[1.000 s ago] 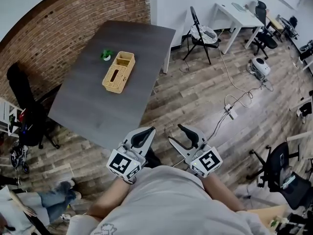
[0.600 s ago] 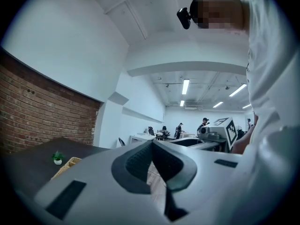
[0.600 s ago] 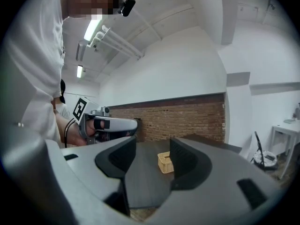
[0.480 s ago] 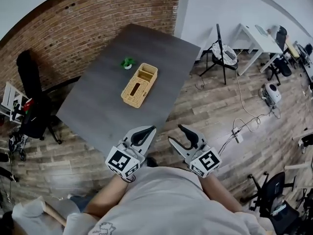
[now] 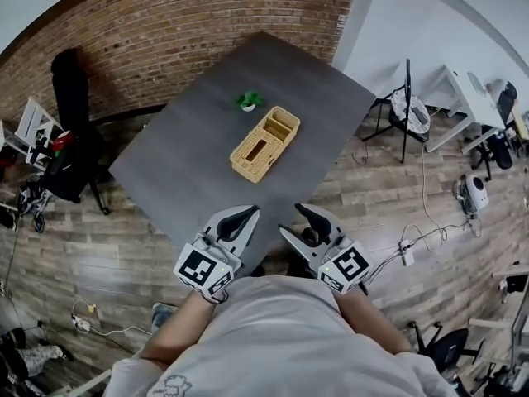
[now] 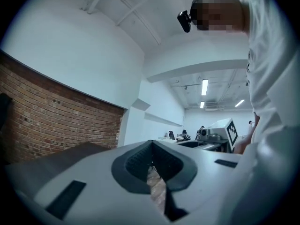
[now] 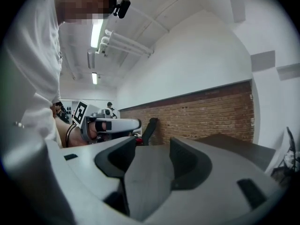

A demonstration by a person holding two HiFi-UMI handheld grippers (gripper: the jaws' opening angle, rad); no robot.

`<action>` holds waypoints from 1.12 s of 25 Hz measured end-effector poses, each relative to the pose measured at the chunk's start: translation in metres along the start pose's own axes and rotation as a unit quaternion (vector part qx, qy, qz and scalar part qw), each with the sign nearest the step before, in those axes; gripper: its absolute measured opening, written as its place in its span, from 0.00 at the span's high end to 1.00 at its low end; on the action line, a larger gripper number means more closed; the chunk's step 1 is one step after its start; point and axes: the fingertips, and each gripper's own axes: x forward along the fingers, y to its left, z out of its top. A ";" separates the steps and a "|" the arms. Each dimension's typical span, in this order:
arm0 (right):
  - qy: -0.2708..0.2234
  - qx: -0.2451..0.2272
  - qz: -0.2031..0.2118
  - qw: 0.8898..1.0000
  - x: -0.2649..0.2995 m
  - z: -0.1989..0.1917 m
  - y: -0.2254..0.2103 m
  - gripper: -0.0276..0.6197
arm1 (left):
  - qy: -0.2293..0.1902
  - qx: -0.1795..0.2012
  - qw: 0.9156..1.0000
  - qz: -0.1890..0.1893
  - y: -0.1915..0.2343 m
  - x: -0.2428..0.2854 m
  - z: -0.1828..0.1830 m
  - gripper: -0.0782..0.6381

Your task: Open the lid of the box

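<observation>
Left tongs (image 5: pixel 246 213) pressed together, empty; right tongs (image 5: pixel 291 219) apart, empty. Both well short of wicker box (image 5: pixel 277 131) on bench (image 5: pixel 190 172). Lid (image 5: pixel 254 150) untouched; approach, grip, lift all remain.

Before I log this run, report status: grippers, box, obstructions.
Left gripper shut, empty; right gripper open, just widened, empty. Tan woven rectangular box untouched on dark grey table, lid looks closed. Small green plant beside it, not blocking.

The box (image 5: pixel 264 144) is a tan woven basket, long and narrow, lying flat near the middle of the dark desk (image 5: pixel 190 180). Its length runs from 7 to 1 o'clock. The slotted lid (image 5: pixel 254 151) lies shut over the 7 o'clock part; the 1 o'clock end stands uncovered.
</observation>
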 end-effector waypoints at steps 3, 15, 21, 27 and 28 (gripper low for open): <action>0.002 0.001 0.035 0.999 0.018 -0.002 -0.004 0.60 | 0.000 0.002 1.000 0.026 0.013 -0.001 0.000 0.88; 0.008 -0.008 0.193 0.981 0.083 0.004 -0.047 0.60 | 0.006 0.003 0.989 0.148 0.059 0.031 0.005 0.88; -0.004 -0.031 0.249 0.968 0.096 0.024 -0.088 0.60 | -0.015 0.012 0.978 0.207 0.073 0.065 0.015 0.88; 0.008 -0.031 0.319 0.947 0.103 0.018 -0.110 0.61 | -0.016 0.001 0.964 0.267 0.082 0.081 0.010 0.88; 0.008 -0.033 0.329 0.944 0.103 0.018 -0.113 0.61 | -0.015 -0.001 0.961 0.277 0.081 0.082 0.008 0.88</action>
